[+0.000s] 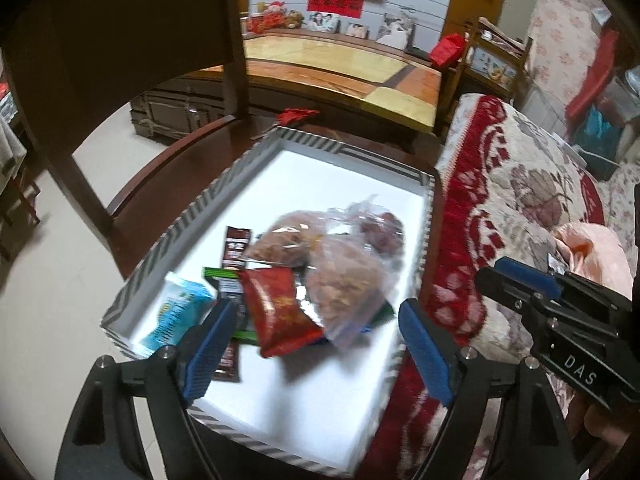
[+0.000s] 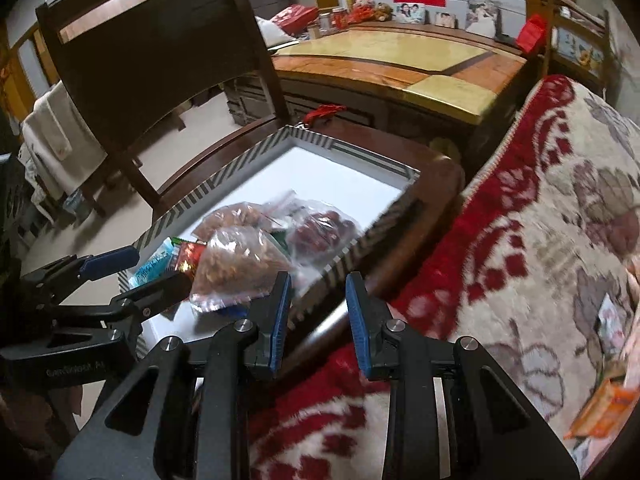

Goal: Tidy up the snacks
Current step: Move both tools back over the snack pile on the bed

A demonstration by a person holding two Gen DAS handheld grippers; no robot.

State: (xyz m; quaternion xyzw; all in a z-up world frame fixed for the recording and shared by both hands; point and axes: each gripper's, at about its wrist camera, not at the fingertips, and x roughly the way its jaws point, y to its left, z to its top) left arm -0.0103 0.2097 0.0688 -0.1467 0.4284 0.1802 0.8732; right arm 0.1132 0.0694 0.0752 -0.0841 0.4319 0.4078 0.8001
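Note:
A shallow box with a striped rim [image 1: 192,216] [image 2: 224,184] and a white floor sits on a dark wooden chair seat. Inside it lie a red packet [image 1: 276,312], a clear bag of nuts [image 1: 348,284] [image 2: 236,264], a bag of dark red dates [image 1: 384,232] [image 2: 320,228], a light blue packet [image 1: 176,312] [image 2: 154,266] and brown sachets [image 1: 236,246]. My left gripper [image 1: 318,308] [image 2: 162,266] hovers wide open over the box's near end, gripping nothing. My right gripper [image 2: 318,280] [image 1: 490,270] is over the box's right rim, its jaws narrowly apart with nothing between them.
A red and cream floral blanket [image 1: 520,192] [image 2: 540,220] covers the seat to the right of the chair. An orange packet [image 2: 600,412] lies on it at the far right. The chair back [image 1: 120,40] rises at left; a wooden table [image 1: 340,68] stands beyond.

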